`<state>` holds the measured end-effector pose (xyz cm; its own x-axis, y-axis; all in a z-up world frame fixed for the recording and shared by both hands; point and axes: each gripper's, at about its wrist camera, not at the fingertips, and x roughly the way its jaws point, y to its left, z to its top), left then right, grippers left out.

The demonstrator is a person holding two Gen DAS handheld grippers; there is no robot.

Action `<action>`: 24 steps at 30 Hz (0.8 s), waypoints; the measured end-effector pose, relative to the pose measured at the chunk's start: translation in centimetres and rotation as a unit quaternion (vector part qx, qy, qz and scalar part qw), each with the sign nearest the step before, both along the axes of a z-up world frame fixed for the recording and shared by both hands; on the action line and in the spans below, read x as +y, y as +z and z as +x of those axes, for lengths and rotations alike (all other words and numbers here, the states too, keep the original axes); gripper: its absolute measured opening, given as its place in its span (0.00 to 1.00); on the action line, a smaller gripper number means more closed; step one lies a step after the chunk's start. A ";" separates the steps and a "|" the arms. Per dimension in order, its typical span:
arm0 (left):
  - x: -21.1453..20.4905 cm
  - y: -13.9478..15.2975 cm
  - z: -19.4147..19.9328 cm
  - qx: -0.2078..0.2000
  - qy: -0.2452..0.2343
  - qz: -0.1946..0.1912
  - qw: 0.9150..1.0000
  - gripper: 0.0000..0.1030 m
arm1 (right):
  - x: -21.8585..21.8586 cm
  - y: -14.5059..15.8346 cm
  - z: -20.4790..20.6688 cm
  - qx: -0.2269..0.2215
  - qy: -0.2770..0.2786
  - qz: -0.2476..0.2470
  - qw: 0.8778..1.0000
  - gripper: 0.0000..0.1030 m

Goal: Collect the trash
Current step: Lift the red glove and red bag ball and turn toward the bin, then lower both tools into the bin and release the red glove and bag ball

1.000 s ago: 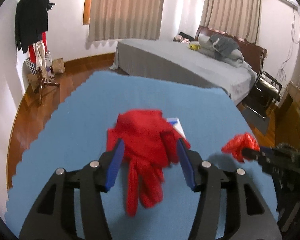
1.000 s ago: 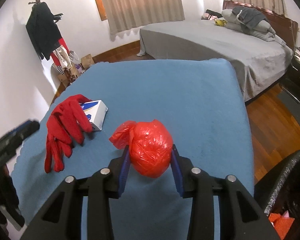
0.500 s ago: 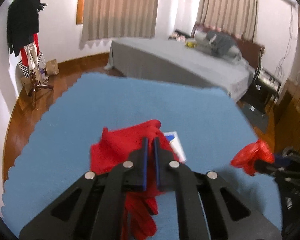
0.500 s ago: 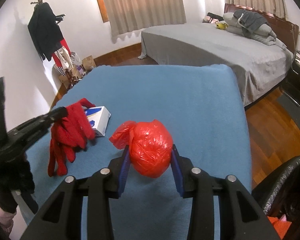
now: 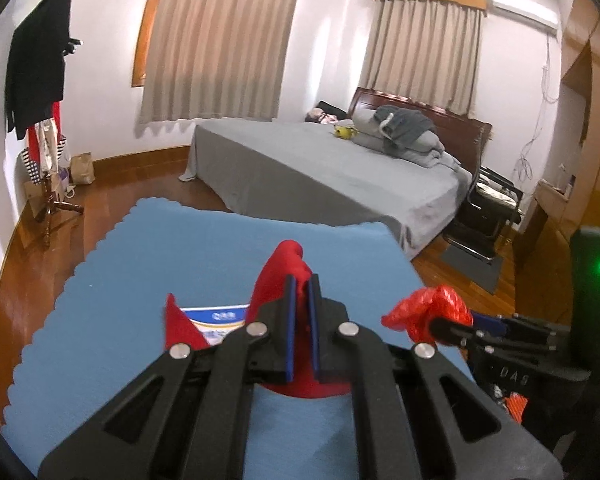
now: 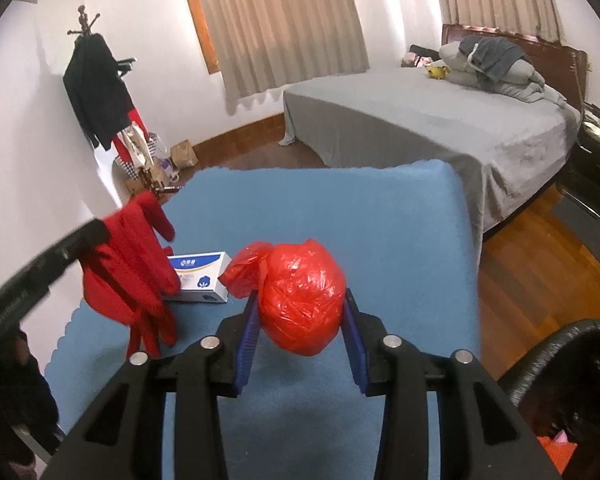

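Observation:
My left gripper (image 5: 301,286) is shut on a red cloth glove (image 5: 282,272) and holds it lifted above the blue table cover (image 5: 204,248). In the right wrist view the glove (image 6: 132,264) hangs from the left gripper at the left. My right gripper (image 6: 300,312) is shut on a knotted red plastic trash bag (image 6: 302,300), held above the cover; the bag also shows in the left wrist view (image 5: 432,310). A white and blue box (image 6: 200,276) lies on the cover beside the glove; it also shows in the left wrist view (image 5: 220,320).
A black trash bin with a bag liner (image 6: 564,368) stands at the lower right, off the table. A grey bed (image 6: 432,120) lies beyond the table. A coat rack (image 6: 100,92) stands by the left wall. Wooden floor (image 6: 540,248) is to the right.
My left gripper closed on the red glove and lifted it off the cover, uncovering the box. My right gripper kept its hold on the red bag and rose slightly.

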<state>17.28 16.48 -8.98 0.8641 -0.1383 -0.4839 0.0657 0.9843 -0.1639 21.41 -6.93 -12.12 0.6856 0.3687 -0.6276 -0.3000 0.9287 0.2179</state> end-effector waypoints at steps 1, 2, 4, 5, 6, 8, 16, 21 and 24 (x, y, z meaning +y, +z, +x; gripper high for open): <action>-0.5 0.0 -0.3 0.002 -0.004 0.001 1.000 0.05 | -0.4 0.3 -0.3 -0.002 -0.003 0.001 1.000 0.38; -0.8 -0.1 -0.4 0.004 -0.009 0.002 1.000 0.05 | -1.0 0.6 -0.6 -0.003 -0.007 0.002 1.000 0.38; -2.3 -0.1 -0.9 0.009 -0.017 0.008 1.000 0.05 | -2.2 1.2 -1.4 -0.006 -0.015 0.003 1.000 0.38; -2.8 -0.1 -1.1 0.011 -0.019 0.010 1.000 0.05 | -2.5 1.4 -1.7 -0.007 -0.018 0.002 1.000 0.38; -3.4 -0.1 -1.3 0.012 -0.022 0.012 1.000 0.05 | -3.0 1.6 -2.1 -0.008 -0.022 0.001 1.000 0.38; -4.5 -0.3 -1.8 0.018 -0.030 0.012 0.999 0.05 | -4.0 2.0 -2.9 -0.010 -0.031 -0.002 0.999 0.38; -8.3 -0.3 -3.0 0.024 -0.061 0.017 0.998 0.05 | -7.7 3.3 -6.0 -0.021 -0.064 -0.011 0.998 0.38; -10.9 0.6 -4.0 0.014 -0.089 0.020 0.996 0.05 | -10.0 4.1 -8.0 -0.030 -0.085 -0.010 0.996 0.38; -12.5 1.1 -4.8 0.006 -0.106 0.020 0.994 0.05 | -11.2 4.7 -9.4 -0.037 -0.097 -0.011 0.995 0.38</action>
